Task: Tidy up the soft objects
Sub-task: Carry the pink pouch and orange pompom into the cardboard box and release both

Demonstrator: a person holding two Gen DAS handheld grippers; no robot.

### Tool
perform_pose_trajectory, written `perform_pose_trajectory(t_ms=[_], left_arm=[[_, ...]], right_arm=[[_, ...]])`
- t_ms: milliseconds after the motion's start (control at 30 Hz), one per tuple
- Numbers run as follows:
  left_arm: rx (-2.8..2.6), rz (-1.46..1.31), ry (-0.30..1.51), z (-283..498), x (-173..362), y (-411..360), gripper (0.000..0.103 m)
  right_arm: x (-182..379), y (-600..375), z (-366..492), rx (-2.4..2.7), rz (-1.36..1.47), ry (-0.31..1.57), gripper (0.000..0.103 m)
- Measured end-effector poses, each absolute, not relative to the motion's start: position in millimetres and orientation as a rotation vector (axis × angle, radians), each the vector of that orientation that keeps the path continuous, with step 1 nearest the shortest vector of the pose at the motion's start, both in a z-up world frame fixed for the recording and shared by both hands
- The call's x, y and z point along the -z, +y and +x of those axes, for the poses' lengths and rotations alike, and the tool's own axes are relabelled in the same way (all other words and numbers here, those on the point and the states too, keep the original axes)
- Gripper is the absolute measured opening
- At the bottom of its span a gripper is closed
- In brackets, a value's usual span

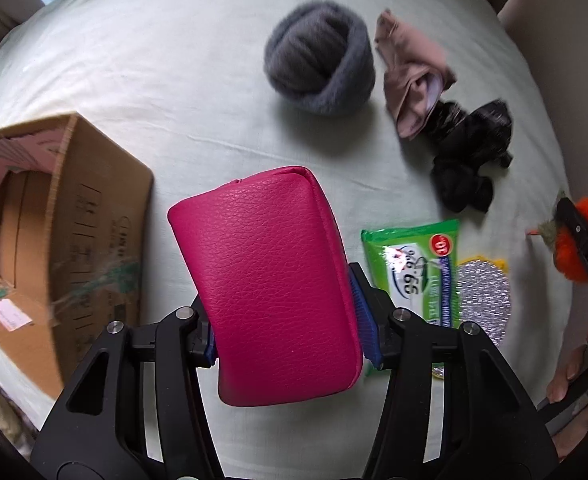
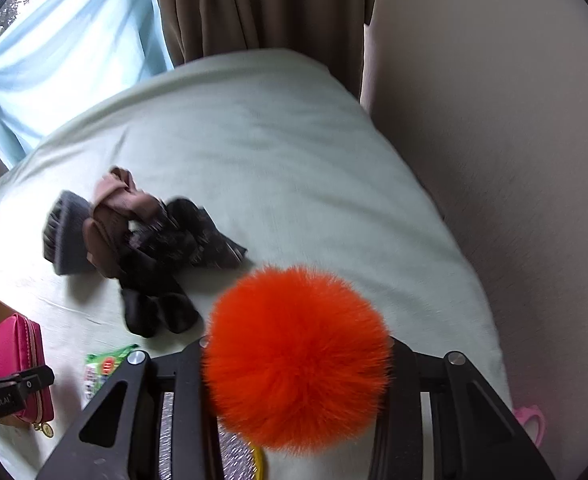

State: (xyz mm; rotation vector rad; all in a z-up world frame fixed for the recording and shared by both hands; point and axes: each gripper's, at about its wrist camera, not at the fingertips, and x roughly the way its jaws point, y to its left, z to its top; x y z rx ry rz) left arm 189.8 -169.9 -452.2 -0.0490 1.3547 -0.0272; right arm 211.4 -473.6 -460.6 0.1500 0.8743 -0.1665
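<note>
My left gripper [image 1: 286, 320] is shut on a pink leather pouch [image 1: 270, 284], held above the pale green bed sheet [image 1: 174, 60]; the pouch also shows in the right wrist view [image 2: 18, 368]. My right gripper [image 2: 298, 364] is shut on an orange fluffy pompom [image 2: 298, 356], which also shows in the left wrist view [image 1: 574, 240]. A grey knitted headband [image 1: 320, 56], a dusty pink cloth [image 1: 412, 76] and black socks [image 1: 470, 152] lie on the sheet ahead.
An open cardboard box [image 1: 66, 232] stands at the left on the bed. A green wipes packet [image 1: 414, 272] and a silver scouring pad [image 1: 484, 300] lie to the right of the pouch. Curtains [image 2: 254, 8] and a wall [image 2: 494, 120] border the bed.
</note>
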Motion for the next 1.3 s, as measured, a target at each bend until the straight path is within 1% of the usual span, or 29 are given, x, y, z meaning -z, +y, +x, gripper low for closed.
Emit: perform_pose_trajectory(t_ms=[100,133,367,500,733,900,1000,1133,1300], left_arm=[[0.038,-0.061,1.32,185.7,427.4,-164.5,0.049],[0.04,-0.066,1.309,188.6,411.7,-164.0,0.048],[0.071,-0.116,1.218,177.9,328.0,-142.1,0.048],[0.101,-0.128,1.178,163.6,280.2,-107.5,0.048],[0.136,-0.142,1.116,150.5,229.2,-35.5,0.048],[0.155,-0.142,1.137,148.2,224.9,23.4,0.048],[0.151,-0.135,1.138,149.9,223.8,62.4,0.048],[0.149,-0.114,1.152,159.8,233.5,113.4,0.048],[0.155,-0.084,1.182,175.8,256.5,166.0,0.048]], right_arm=[[434.8,-468.9,202.5,0.166,0.145,0.855,0.034],[426.9,-467.3,199.9,0.166,0.142,0.848,0.034],[340.6,-434.3,168.0,0.154,0.111,0.786,0.034],[297.2,-404.8,151.1,0.143,0.133,0.772,0.034],[240.5,-324.7,142.4,0.115,0.128,0.77,0.034],[216.4,-250.7,138.0,0.061,0.125,0.77,0.034],[212.7,-212.5,140.9,0.031,0.136,0.778,0.034],[220.0,-165.1,148.8,0.007,0.18,0.815,0.034],[242.8,-120.9,164.2,-0.009,0.197,0.882,0.034]])
